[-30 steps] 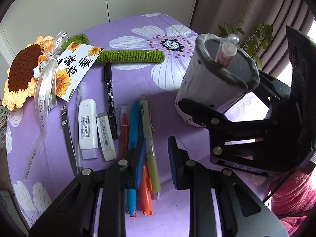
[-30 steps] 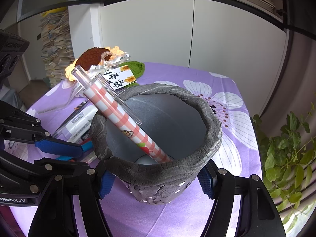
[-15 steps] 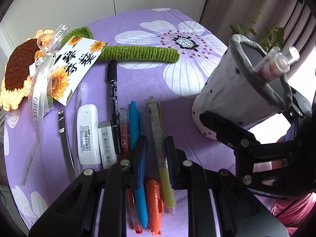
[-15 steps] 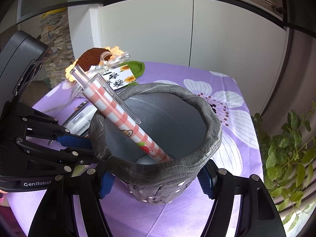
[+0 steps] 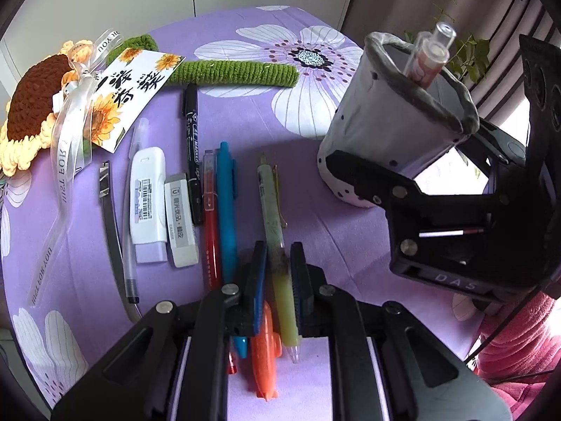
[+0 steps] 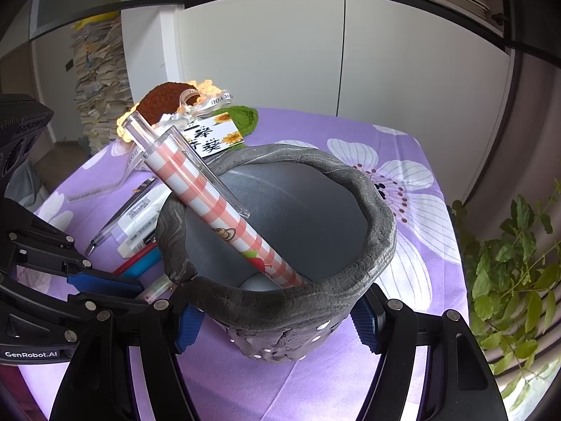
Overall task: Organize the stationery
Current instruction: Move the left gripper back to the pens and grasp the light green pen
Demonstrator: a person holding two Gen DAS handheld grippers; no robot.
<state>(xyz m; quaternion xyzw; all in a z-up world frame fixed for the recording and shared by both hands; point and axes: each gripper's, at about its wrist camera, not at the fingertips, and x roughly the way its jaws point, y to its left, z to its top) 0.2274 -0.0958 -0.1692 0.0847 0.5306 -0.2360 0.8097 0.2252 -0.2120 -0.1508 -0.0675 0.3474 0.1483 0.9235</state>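
Purple flowered surface spread wide, carrying everything. Crocheted sunflower lying at the far left with a green knitted stem stretched across the back, a printed card and a clear ribbon tied to it. Grey fabric pen cup tilted toward the row of stationery, clamped on both sides by the right gripper, jaws closed on its lower wall. Red-checked pen leaning inside the cup, clear cap poking out over the rim.

Left gripper pointing steeply down at the row, jaws having just been closing and now pressed on the pale green pen around its grip section, tip toward the camera; hard to say whether the pen has left the cloth. Just left of it, side by side: blue pen, red pen, black marker, grey-white eraser, white correction tape, a clear thin pen and a metal clip-like strip at the outer edge. Orange pen, fish-shaped by the look of it, lying beneath the jaws nearest the camera.
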